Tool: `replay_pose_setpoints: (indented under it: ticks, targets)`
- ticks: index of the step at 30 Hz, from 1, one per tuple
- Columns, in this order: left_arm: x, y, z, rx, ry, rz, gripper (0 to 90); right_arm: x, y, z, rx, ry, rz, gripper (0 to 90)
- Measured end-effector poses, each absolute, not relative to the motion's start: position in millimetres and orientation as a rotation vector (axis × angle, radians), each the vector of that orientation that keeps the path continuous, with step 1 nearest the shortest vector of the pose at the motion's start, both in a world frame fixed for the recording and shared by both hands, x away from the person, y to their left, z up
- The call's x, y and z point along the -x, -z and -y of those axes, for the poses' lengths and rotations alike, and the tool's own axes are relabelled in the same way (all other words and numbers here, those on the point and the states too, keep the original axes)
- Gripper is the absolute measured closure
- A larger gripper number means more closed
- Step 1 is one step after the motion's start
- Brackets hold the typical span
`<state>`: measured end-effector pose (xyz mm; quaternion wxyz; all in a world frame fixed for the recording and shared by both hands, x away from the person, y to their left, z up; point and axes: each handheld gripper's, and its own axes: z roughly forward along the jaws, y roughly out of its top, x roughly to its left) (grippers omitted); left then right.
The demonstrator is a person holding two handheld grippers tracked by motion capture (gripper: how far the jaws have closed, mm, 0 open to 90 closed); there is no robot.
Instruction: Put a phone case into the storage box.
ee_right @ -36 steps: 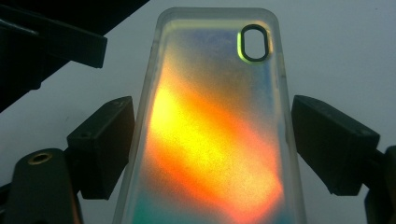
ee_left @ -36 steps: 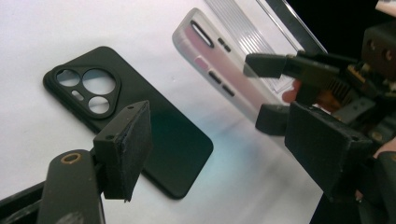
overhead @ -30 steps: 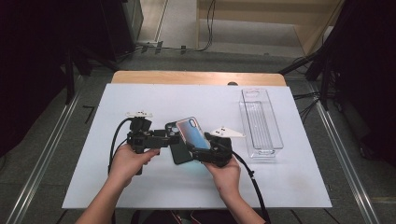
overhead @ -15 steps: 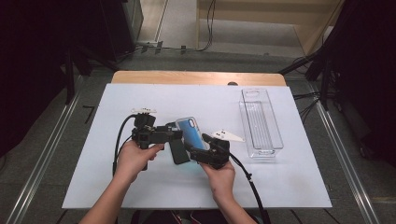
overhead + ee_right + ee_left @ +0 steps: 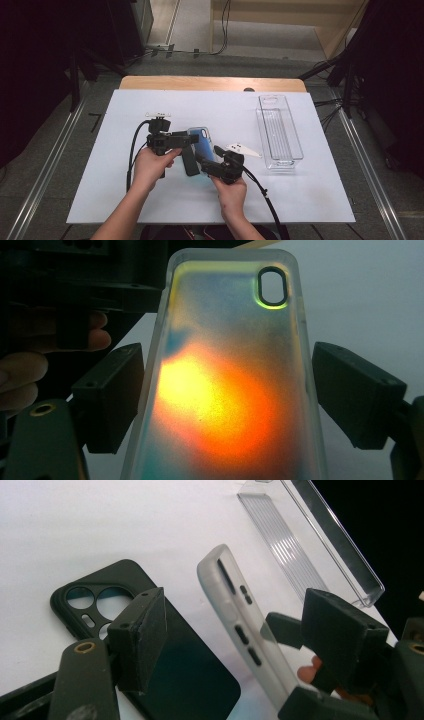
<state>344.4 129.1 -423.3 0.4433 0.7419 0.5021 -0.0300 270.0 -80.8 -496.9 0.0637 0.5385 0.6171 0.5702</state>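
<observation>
1. White table mat (image 5: 310,200), mid-frame in high view: right gripper (image 5: 206,159) is clamped tight on the lower end of the iridescent case (image 5: 202,142), held up w/ its camera hole at top.
2. Left gripper (image 5: 192,142): jaws wide, just been closing a bit, either side of the case, pads not on it yet.
3. Prob. a handover. Center the pads on the case's long edges, squeeze slow.
4. Keep the right grip until the left bites.
5. Stay clear of the black case (image 5: 190,680) lying below.
</observation>
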Motion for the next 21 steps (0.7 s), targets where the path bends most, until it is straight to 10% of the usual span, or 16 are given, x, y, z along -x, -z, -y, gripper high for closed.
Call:
replay_pose_setpoints:
  ticks: [21]
  targets:
    - [-351.5, 431.2, -127.7, -1.73, 0.149, -1.384, 66.4, -264.5, 498.1, 72.7, -1.612, -1.777, -1.849, 14.7]
